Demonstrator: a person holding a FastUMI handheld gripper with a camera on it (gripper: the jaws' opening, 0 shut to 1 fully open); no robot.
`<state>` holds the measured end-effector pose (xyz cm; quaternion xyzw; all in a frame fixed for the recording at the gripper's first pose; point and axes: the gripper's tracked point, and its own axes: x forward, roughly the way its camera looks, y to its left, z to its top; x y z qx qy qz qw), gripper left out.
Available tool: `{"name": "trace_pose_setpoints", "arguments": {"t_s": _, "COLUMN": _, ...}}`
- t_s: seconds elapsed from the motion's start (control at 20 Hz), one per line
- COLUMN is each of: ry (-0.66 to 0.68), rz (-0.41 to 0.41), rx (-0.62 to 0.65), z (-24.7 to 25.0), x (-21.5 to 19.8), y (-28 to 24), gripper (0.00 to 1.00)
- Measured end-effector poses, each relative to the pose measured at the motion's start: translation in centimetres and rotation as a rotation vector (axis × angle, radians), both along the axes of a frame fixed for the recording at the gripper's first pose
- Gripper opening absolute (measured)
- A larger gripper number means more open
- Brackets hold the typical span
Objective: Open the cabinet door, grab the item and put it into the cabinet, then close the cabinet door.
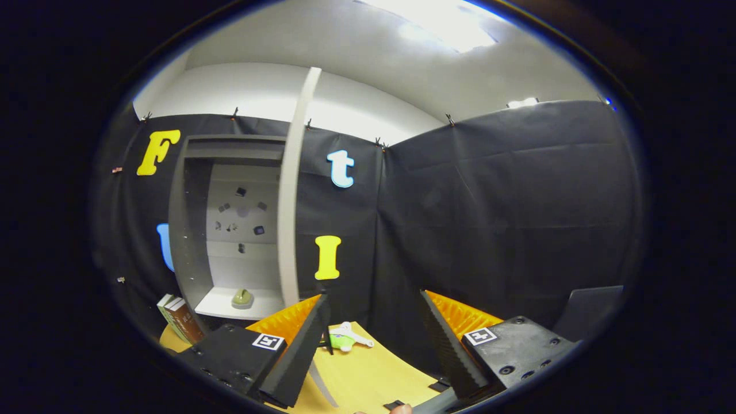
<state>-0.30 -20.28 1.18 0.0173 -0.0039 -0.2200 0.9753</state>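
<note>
Fingers [299, 351] of the gripper [374, 339] filled the bottom of the frame, spread wide apart with nothing held between them, each dark ridged pad backed by an orange plate and a black block carrying a square marker. Between them lay the yellow tabletop [368, 374], and at the very bottom edge a fingertip [401, 409] of the person's hand peeked in. Just ahead of the left finger, lower centre of the frame, a small white and green item [347, 338] rested on the table, untouched. To the lower left, a couple of books [179, 319] stood tilted beside the left block. Beyond them, left of centre, the grey cabinet [192, 230] stood with its door [290, 201] swung open, seen edge-on as a pale strip rising toward the upper middle. On the cabinet's bottom shelf sat a small greenish object [242, 298]; little dark marks dotted its back panel. Black cloth walls closed the background, under a white ceiling with a bright light [443, 23] at the upper right.
</note>
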Motion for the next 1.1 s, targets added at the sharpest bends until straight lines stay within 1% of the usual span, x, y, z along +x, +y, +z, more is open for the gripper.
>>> {"name": "trace_pose_setpoints", "arguments": {"t_s": 0.1, "ry": 0.030, "rz": -0.016, "rx": -0.017, "z": -1.9, "x": 1.7, "y": -1.9, "gripper": 0.97}}
{"name": "trace_pose_setpoints", "arguments": {"t_s": 0.25, "ry": 0.080, "rz": 0.005, "rx": 0.021, "z": -4.3, "x": 4.0, "y": -3.1, "gripper": 0.98}}
{"name": "trace_pose_setpoints", "arguments": {"t_s": 0.4, "ry": 0.086, "rz": 0.065, "rx": 0.043, "z": -5.1, "x": 5.2, "y": -1.7, "gripper": 0.98}}
{"name": "trace_pose_setpoints", "arguments": {"t_s": 0.45, "ry": 0.087, "rz": 0.060, "rx": 0.037, "z": -5.1, "x": 5.5, "y": -1.1, "gripper": 0.97}}
{"name": "trace_pose_setpoints", "arguments": {"t_s": 0.5, "ry": 0.082, "rz": 0.053, "rx": 0.023, "z": -5.0, "x": 5.8, "y": -0.9, "gripper": 0.95}}
{"name": "trace_pose_setpoints", "arguments": {"t_s": 0.7, "ry": 0.102, "rz": 0.055, "rx": 0.032, "z": -4.9, "x": 5.7, "y": 0.5, "gripper": 0.95}}
{"name": "trace_pose_setpoints", "arguments": {"t_s": 0.8, "ry": 0.105, "rz": 0.051, "rx": 0.012, "z": -4.8, "x": 5.6, "y": 1.0, "gripper": 0.95}}
{"name": "trace_pose_setpoints", "arguments": {"t_s": 1.1, "ry": 0.117, "rz": 0.092, "rx": 0.023, "z": -4.4, "x": 5.2, "y": 4.1, "gripper": 0.95}}
